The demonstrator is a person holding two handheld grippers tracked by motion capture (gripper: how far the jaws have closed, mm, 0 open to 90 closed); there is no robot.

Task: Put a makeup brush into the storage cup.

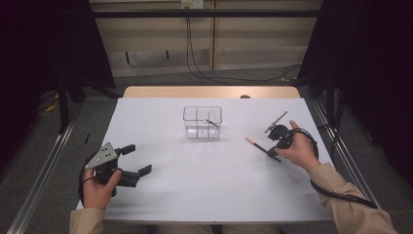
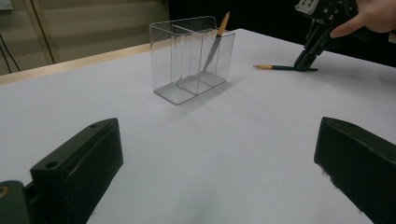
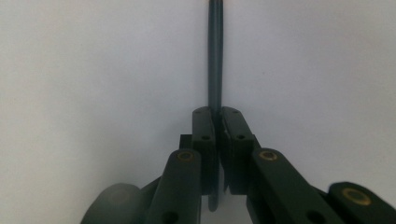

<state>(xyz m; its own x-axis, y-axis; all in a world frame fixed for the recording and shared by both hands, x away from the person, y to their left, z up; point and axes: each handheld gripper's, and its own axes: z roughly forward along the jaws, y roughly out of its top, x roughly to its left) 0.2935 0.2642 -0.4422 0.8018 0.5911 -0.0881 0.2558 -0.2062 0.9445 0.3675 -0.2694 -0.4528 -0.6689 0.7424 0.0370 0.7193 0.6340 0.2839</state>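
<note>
on the table (image 1: 195, 185), two pencils: one boxed, one in tongs.

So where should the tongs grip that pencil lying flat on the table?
Grip the pencil on its dark shaft, coming straight down from above with the jaws across it. It lies flat and thin on the white table, so only its two long sides offer purchase.

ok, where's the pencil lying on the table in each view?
High view: the pencil lies right of centre, one end in the right gripper.
Left gripper view: upper right, flat on the table, under that gripper.
Right gripper view: centre, running up from between the shut jaws.
Shared landmark: the clear box in the high and left gripper views.
</note>
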